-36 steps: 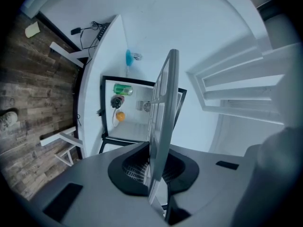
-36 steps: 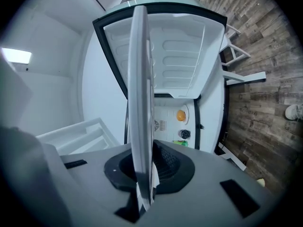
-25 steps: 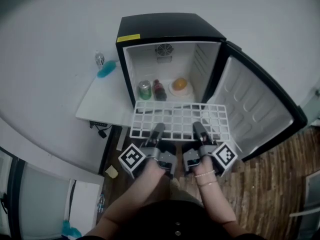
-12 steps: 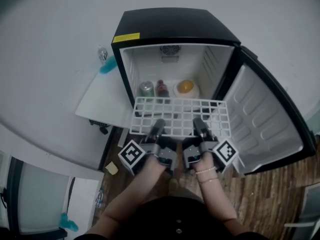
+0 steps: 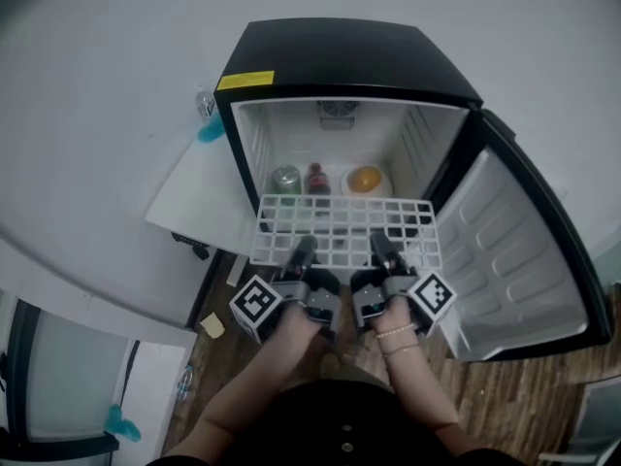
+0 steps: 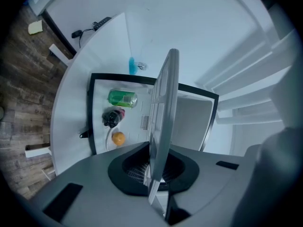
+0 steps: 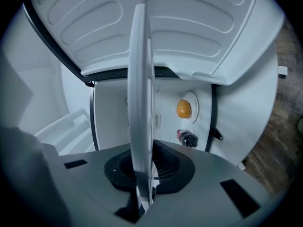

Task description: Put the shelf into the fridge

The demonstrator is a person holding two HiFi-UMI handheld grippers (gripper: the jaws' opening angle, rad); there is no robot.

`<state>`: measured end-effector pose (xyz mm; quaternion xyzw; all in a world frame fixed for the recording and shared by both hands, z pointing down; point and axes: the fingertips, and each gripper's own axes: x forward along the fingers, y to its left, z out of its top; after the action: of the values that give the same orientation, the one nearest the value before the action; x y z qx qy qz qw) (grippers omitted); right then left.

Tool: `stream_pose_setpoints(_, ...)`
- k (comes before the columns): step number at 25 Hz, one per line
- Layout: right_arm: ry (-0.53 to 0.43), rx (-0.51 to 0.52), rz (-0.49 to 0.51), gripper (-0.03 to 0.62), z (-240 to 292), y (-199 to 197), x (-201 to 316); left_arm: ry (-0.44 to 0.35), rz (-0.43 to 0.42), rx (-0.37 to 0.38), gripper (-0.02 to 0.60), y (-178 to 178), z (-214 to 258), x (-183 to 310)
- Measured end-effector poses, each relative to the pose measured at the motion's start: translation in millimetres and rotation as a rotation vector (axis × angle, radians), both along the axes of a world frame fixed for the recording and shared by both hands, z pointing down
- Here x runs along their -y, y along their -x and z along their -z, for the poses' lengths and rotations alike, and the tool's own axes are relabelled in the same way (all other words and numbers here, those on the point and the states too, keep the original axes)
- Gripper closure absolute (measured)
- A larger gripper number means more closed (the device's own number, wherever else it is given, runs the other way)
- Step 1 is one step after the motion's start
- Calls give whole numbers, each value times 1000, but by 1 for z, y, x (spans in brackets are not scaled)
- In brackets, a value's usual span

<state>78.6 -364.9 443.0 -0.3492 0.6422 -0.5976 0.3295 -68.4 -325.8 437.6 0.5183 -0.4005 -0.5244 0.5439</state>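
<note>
Your left claw point(image 5: 305, 249) and right claw point(image 5: 379, 247) both pinch the shelf point(image 5: 342, 223). It's level at the open fridge point(image 5: 340, 61) mouth.

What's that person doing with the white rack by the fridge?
A person holds the white wire shelf flat, the left gripper and right gripper both clamped on its near edge. It's in front of the open fridge, not slid in yet. Inside are a green can, a dark bottle and an orange.

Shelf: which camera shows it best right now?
Head view: the whole white grid shelf shows flat, its near edge held by the left tool and right tool, its far edge at the fridge opening. Both gripper views show it only edge-on, clamped between the jaws.
</note>
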Motion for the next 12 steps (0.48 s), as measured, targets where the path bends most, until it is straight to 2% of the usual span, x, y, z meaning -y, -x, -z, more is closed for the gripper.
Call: stream_pose_setpoints(12,11,4,49,565,-7,4,25,11,31,-2,549,3,-6,19)
